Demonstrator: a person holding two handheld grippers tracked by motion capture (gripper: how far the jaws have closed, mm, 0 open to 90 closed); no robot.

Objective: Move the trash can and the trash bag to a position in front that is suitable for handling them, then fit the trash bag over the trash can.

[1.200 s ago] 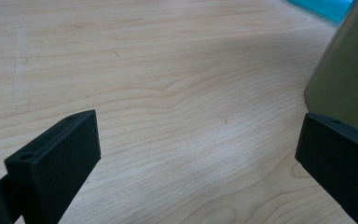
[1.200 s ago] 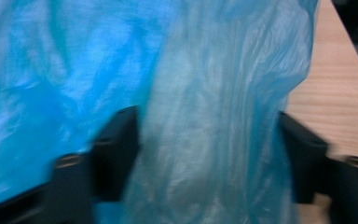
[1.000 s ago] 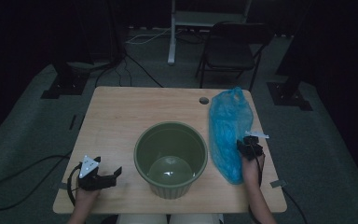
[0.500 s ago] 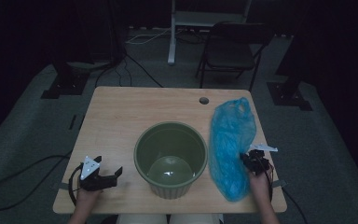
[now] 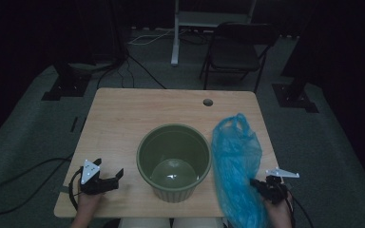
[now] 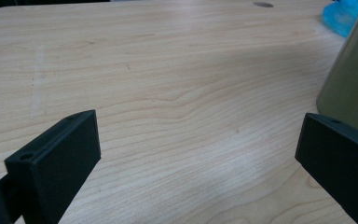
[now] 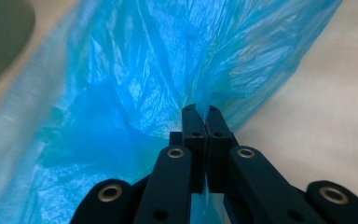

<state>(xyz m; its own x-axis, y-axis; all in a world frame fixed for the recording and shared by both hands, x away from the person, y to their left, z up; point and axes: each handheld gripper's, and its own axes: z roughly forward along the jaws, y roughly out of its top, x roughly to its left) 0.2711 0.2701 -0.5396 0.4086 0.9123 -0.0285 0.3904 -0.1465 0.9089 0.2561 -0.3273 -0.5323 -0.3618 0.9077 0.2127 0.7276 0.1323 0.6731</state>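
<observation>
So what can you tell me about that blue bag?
The blue bag is thin, crinkly, see-through plastic, crumpled and stretched long along the table's right side, beside the green bucket. Its near end hangs past the front edge. The right gripper is shut on a pinched fold of it.

The high view is dim — the room falls to near black past the table [image 5: 138, 114], and only the wood and the blue bag [image 5: 235, 161] catch light. A pale glint sits inside the bucket [image 5: 173, 161]. The left gripper view is bright and even, sharp on the wood grain, with a soft sheen mid-table. The right gripper view is well lit — the bag [image 7: 168, 60] blurs at the left edge, and light shines through the plastic.
</observation>
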